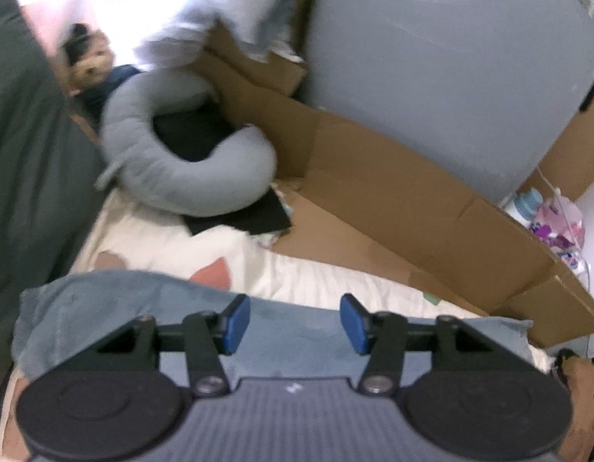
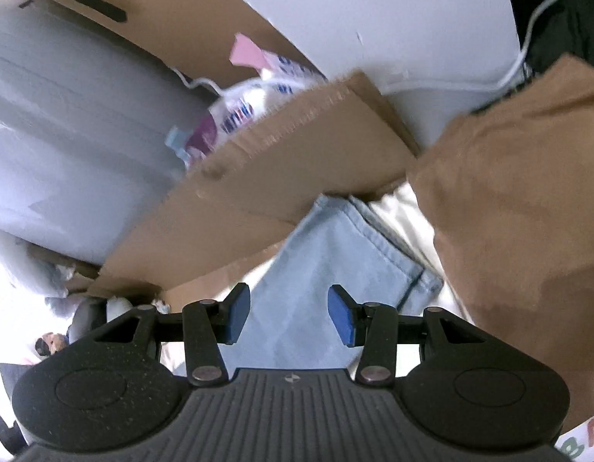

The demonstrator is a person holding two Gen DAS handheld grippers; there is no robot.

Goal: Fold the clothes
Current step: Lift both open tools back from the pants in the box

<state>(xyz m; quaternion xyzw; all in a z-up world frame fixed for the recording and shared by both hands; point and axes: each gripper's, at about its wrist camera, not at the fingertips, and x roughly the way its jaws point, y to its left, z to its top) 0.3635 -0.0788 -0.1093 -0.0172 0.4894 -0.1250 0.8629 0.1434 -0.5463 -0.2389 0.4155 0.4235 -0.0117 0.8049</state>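
A light blue denim garment (image 1: 289, 331) lies folded flat on the cream bed sheet (image 1: 327, 277), stretching across the lower part of the left wrist view. My left gripper (image 1: 295, 323) hovers above it, open, nothing between its blue pads. In the right wrist view the same denim (image 2: 327, 254) shows a hemmed end reaching toward the cardboard. My right gripper (image 2: 289, 317) hangs over it, open, with the pads clear of the cloth. A brown garment (image 2: 520, 208) bulks at the right of that view.
A flattened cardboard box (image 1: 393, 208) lies along the far side of the bed against a grey wall (image 1: 450, 57). A grey ring-shaped cushion (image 1: 204, 177) and a dark blanket (image 1: 27, 154) sit at the left. Plastic packets (image 2: 243, 111) lie behind the cardboard (image 2: 281, 169).
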